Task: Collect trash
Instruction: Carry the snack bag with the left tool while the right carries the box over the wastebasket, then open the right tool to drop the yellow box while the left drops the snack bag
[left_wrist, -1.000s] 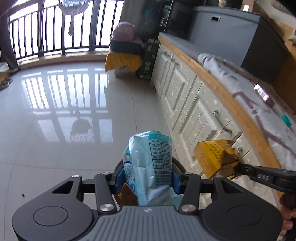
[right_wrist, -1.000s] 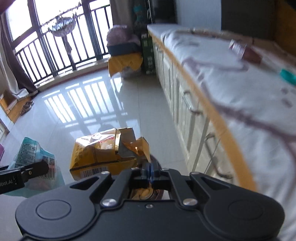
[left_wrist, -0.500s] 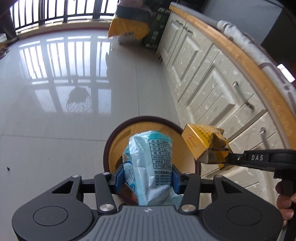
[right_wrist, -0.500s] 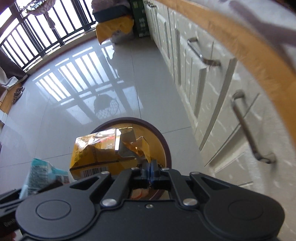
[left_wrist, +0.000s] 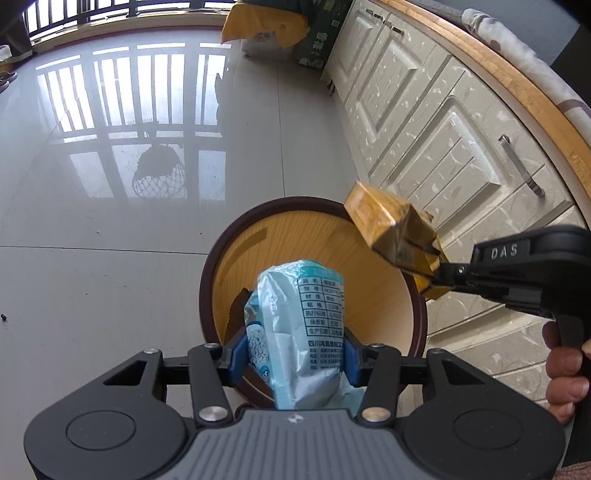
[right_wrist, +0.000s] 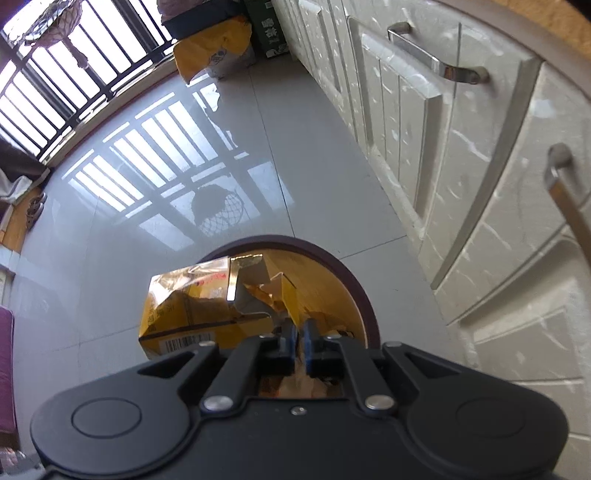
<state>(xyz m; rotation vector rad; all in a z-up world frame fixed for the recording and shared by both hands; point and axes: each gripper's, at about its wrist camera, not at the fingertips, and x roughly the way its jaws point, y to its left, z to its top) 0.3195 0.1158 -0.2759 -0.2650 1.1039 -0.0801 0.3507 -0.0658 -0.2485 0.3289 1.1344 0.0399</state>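
Observation:
My left gripper (left_wrist: 295, 360) is shut on a light blue plastic packet (left_wrist: 299, 325) and holds it over the open round bin (left_wrist: 258, 236), which has a dark brown rim and a wood-coloured inside. My right gripper (right_wrist: 299, 341) is shut on a crumpled yellow snack bag (right_wrist: 192, 310) above the same bin (right_wrist: 354, 284). In the left wrist view the right gripper (left_wrist: 436, 271) holds the yellow bag (left_wrist: 388, 229) over the bin's right rim. Some dark scrap lies inside the bin.
White cabinet doors with metal handles (left_wrist: 521, 166) run along the right, close to the bin. A yellow bag and a green box (left_wrist: 317, 40) stand on the glossy tile floor (left_wrist: 110, 221) at the far end by a railed window.
Both grippers have tilted down and moved in over the bin, which now fills the lower middle of both views. Both still hold their trash.

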